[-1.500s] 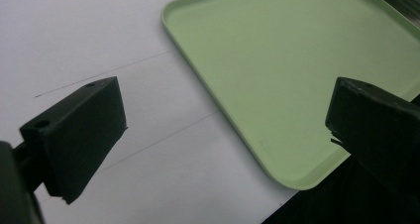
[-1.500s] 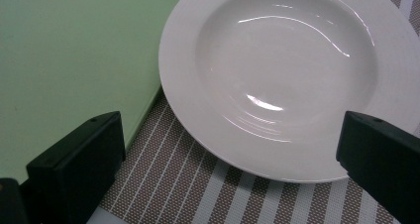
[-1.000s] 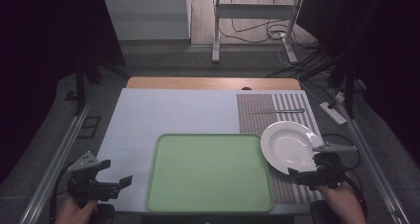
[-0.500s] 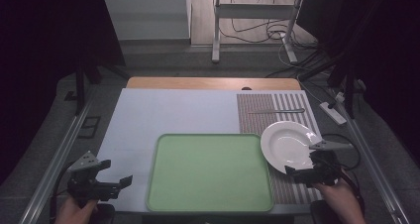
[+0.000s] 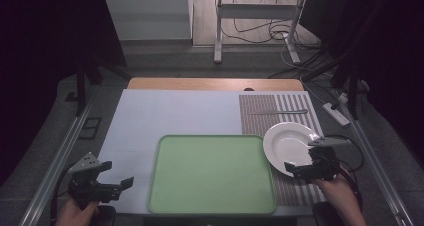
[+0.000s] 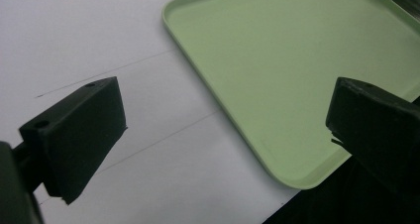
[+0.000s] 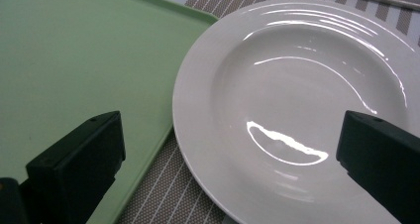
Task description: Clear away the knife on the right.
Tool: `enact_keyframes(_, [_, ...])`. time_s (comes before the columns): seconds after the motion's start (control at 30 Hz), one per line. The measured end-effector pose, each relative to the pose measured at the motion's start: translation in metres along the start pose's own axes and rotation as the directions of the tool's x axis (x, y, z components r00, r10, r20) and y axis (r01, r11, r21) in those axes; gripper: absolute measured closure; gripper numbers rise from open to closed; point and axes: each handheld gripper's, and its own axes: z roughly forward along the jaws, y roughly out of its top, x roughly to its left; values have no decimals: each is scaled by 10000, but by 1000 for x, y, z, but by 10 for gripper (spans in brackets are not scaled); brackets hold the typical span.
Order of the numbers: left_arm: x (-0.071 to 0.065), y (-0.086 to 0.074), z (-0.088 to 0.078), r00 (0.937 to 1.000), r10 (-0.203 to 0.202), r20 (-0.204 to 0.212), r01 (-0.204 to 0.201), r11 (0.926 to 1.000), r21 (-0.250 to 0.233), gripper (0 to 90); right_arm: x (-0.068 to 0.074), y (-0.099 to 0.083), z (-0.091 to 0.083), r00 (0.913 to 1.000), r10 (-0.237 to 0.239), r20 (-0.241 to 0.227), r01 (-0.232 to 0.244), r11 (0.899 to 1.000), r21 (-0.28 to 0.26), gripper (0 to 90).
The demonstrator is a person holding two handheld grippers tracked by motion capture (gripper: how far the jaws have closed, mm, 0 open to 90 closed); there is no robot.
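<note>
Dim room; cables (image 5: 260,33) trail on the floor (image 5: 165,56) beyond the table (image 5: 215,84).

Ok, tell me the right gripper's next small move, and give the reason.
Probably ease the right gripper forward and down to the near rim of the white plate. Its jaws stand wide open with nothing between them, the plate lies just ahead on the striped mat, and the green tray beside it is bare.

One green tray (image 5: 211,173) at the table's near edge | one white plate (image 5: 292,147) near the right edge | one striped placemat (image 5: 265,108) | one utensil (image 5: 280,112) | two grippers: left gripper (image 5: 116,182), right gripper (image 5: 300,162)
</note>
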Motion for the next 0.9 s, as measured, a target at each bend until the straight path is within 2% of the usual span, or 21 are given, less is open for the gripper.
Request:
enact_keyframes(0.3, [0, 0, 0, 10000, -40, 6, 39, 10000, 16, 19, -8, 7, 9, 10000, -72, 64, 73, 9999, -119, 0])
enact_keyframes(0.43, [0, 0, 0, 10000, -45, 7, 45, 10000, 36, 19, -10, 11, 15, 9999, -83, 138, 83, 10000, 14, 0])
enact_keyframes(0.63, [1, 0, 0, 10000, -73, 13, 72, 10000, 42, 19, -17, 19, 26, 9996, 206, 168, -210, 9995, 241, 0])
enact_keyframes(0.9, [1, 0, 0, 10000, -84, 18, 84, 10000, 42, 19, -25, 29, 45, 9976, 418, 543, -451, 9970, 624, 0])
